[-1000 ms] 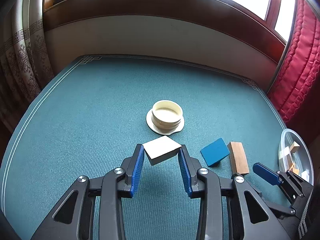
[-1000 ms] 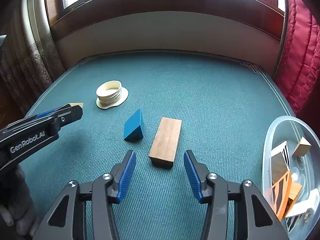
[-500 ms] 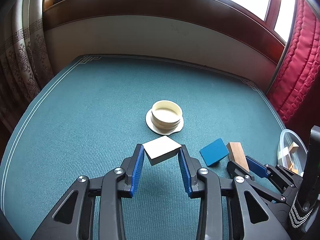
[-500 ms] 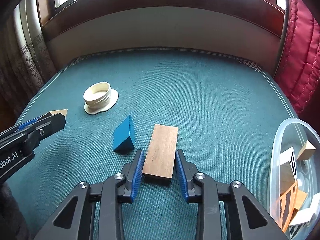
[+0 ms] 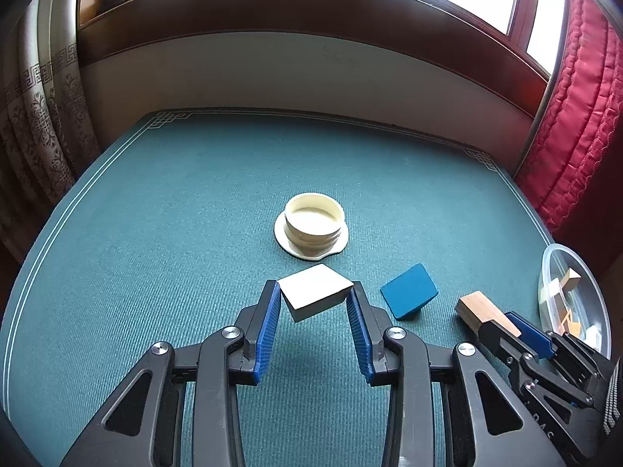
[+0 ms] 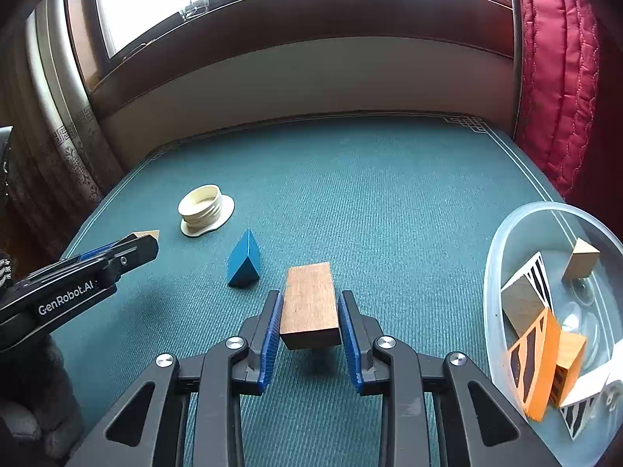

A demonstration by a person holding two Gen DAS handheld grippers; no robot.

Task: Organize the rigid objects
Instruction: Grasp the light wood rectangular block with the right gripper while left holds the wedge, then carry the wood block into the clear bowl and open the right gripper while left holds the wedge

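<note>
My left gripper [image 5: 314,296] is shut on a white block [image 5: 314,290] and holds it above the green table. My right gripper [image 6: 309,305] is shut on a brown wooden block [image 6: 309,303] and holds it lifted off the table, tilted; it also shows in the left wrist view [image 5: 479,307]. A blue triangular block [image 6: 243,258] lies on the table left of the right gripper, and it shows in the left wrist view [image 5: 409,290] too. A clear plastic bowl [image 6: 494,272] at the right holds several blocks.
A cream round lid-like piece [image 5: 313,225] sits mid-table beyond the white block; it also shows in the right wrist view [image 6: 206,210]. A red curtain [image 6: 557,78] hangs at the right. A wall and window sill run behind the table's far edge.
My right gripper closed on the brown block and lifted it off the table, tilting up. My left gripper has stayed still with the white block.
</note>
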